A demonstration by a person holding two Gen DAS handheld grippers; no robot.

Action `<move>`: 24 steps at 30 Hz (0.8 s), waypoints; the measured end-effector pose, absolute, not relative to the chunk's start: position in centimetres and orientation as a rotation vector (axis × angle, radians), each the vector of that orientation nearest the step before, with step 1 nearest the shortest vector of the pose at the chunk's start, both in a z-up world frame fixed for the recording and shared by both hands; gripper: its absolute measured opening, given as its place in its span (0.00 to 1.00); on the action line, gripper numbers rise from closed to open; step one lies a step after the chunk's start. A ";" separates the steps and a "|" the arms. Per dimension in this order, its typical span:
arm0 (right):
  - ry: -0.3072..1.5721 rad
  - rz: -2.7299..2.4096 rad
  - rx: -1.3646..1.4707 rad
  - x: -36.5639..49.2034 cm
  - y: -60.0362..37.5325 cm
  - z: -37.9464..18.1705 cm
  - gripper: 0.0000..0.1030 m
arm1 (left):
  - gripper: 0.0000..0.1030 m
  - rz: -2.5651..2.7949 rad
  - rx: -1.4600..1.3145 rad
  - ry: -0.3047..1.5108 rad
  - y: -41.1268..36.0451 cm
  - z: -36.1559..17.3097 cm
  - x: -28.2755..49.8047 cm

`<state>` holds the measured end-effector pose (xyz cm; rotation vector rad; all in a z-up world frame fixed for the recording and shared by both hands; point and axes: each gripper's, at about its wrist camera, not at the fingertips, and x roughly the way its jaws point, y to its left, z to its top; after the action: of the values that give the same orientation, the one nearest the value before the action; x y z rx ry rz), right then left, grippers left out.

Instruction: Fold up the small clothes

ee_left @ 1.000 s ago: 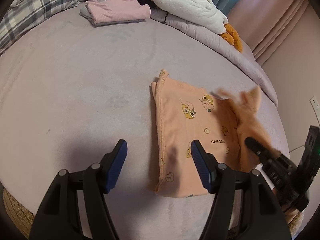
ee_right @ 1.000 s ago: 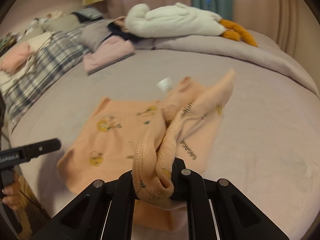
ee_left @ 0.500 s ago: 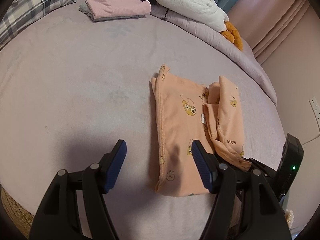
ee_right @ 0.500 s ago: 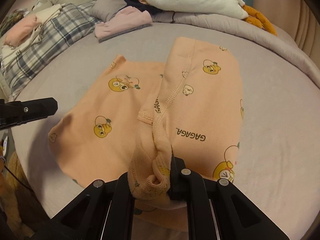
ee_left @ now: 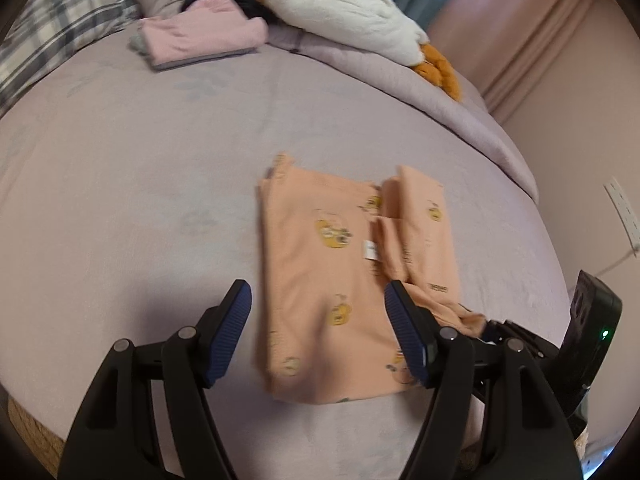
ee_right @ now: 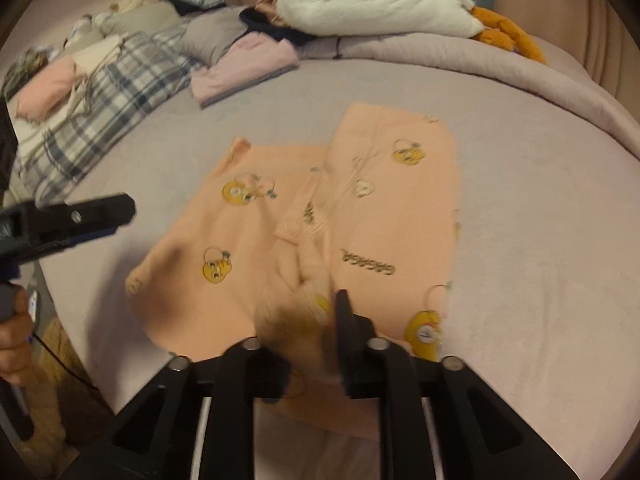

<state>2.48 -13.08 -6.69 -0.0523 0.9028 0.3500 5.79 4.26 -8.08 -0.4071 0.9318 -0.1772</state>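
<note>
The right claw (ee_right: 308,332) is just opening, letting go of the top (ee_right: 360,216) (one side folded over); the left claw (ee_left: 316,336) is hovering wide, further folds remaining.

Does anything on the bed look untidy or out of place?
Yes. The peach garment is folded unevenly: its folded-over part bunches up near the right gripper, whose fingers have just been opening around the bunched cloth. A dark garment lies crumpled under the white plush toy.
</note>
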 end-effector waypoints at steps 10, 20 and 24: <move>0.824 0.321 0.102 0.7 -17.8 -4.9 0.52 | 0.68 -0.300 -0.413 1.014 0.8 -9.6 8.9; 0.879 0.115 0.141 2.1 -20.7 -8.0 0.53 | 0.68 -0.352 -0.430 1.096 -2.3 -11.9 12.1; 0.907 0.097 0.174 2.5 -21.0 -8.9 0.53 | 0.66 -0.377 -0.421 1.109 -4.0 -12.8 13.4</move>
<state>2.50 -20.99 -8.88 0.1744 0.9066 0.0966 13.42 -4.02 -12.76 -0.4214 1.1095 -0.3769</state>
